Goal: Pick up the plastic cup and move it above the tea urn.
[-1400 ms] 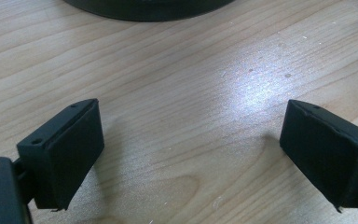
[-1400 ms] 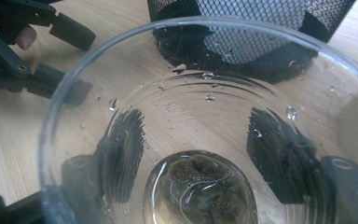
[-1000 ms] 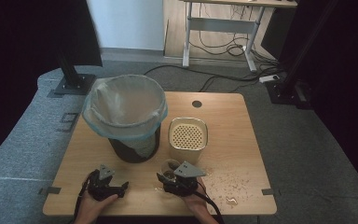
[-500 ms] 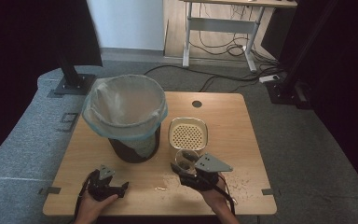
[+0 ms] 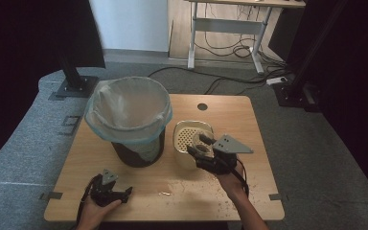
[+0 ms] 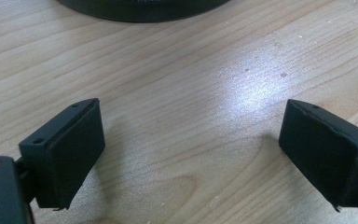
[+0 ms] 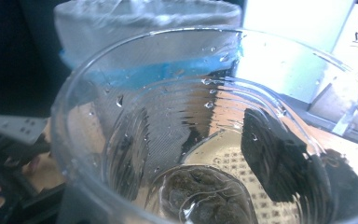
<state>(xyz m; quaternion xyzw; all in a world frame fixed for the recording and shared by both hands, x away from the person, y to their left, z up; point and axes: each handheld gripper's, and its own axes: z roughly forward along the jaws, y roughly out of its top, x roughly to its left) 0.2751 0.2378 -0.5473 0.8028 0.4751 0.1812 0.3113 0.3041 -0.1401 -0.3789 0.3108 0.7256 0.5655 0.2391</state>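
- Holding a clear plastic cup over the cream strainer basket, the right gripper has its fingers pinching the cup's wall, one dark pad showing through the plastic on the inside.
- The cup's long axis runs along the fingers, mouth towards the camera; wet dark residue sits at its bottom and droplets cling to the sides.
- The lined waste bin stands just to the left of the cup, its blue-edged bag rising right behind the cup's rim in the right gripper view.
- The right hand is far nearer both basket and bin.
- The left gripper rests on the worktop near its front-left edge, fingers spread wide on nothing, the bin's dark base ahead.
- Crumbs lie scattered on the front of the worktop; nothing stands between cup and bin.
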